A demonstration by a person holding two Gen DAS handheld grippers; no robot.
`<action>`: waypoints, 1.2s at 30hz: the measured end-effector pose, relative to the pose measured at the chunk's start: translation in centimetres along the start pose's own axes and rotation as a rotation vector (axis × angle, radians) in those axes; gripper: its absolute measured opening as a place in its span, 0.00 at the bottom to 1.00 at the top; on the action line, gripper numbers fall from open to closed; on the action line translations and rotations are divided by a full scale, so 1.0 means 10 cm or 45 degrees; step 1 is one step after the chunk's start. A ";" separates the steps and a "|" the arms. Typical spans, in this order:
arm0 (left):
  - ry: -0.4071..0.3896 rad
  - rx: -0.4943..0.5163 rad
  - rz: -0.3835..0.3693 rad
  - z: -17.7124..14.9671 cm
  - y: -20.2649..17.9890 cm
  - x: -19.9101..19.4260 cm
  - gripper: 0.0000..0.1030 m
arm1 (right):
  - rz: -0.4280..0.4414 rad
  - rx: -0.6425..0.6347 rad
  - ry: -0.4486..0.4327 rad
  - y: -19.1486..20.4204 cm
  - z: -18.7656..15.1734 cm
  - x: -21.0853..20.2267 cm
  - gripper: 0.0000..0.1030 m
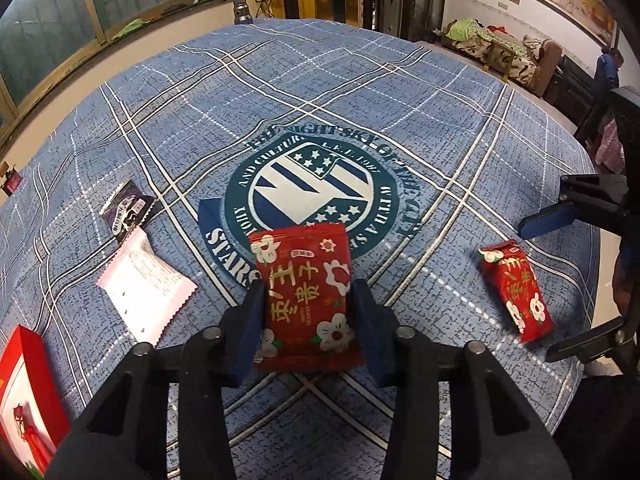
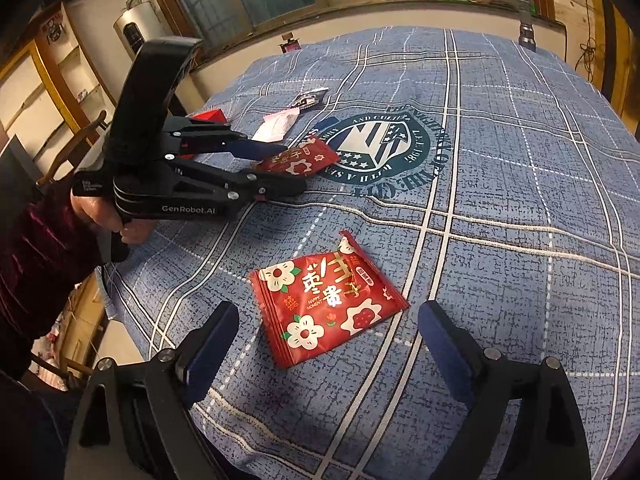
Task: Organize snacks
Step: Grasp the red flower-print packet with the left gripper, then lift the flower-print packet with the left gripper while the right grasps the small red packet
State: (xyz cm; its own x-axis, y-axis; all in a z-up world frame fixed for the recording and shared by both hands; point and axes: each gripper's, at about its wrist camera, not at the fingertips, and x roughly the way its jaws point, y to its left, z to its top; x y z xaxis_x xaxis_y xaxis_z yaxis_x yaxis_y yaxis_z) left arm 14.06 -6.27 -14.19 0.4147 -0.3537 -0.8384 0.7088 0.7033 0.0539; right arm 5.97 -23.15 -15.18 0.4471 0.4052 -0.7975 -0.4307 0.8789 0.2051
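A red snack packet with white flowers (image 1: 306, 296) sits between the blue pads of my left gripper (image 1: 308, 284), which is shut on its two side edges. In the right wrist view the same packet (image 2: 298, 160) pokes out of the left gripper (image 2: 288, 168) next to the round emblem. A second, matching red packet (image 2: 328, 308) lies flat on the blue checked cloth (image 2: 500, 200). My right gripper (image 2: 328, 308) hangs over it, open, one finger on each side and clear of it. The left wrist view shows that packet (image 1: 516, 292) below the right gripper (image 1: 560, 280).
Left of the held packet lie a pink-and-white packet (image 1: 144, 288) and a dark purple packet (image 1: 128, 210). A red box (image 1: 24, 392) stands at the near left edge. A metal cylinder (image 1: 242, 2) stands at the far edge. A hand in a dark red sleeve (image 2: 40, 248) holds the left gripper.
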 end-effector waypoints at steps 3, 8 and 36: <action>-0.019 0.012 -0.009 -0.02 -0.06 -0.02 0.38 | -0.026 -0.032 -0.005 0.04 0.00 0.04 0.91; -0.042 -0.056 0.000 -0.08 -0.08 -0.06 0.38 | -0.041 -0.078 -0.018 0.08 0.01 0.08 0.95; -0.096 -0.375 0.039 -0.93 -0.13 -0.67 0.38 | -0.173 -0.182 -0.045 0.20 0.09 0.21 0.61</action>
State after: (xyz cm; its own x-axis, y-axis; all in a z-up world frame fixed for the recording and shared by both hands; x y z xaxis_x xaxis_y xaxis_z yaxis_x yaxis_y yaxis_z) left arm 5.05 0.88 -13.73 0.4821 -0.3666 -0.7957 0.5039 0.8590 -0.0905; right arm 6.72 -20.32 -15.93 0.5348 0.2962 -0.7913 -0.4706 0.8823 0.0122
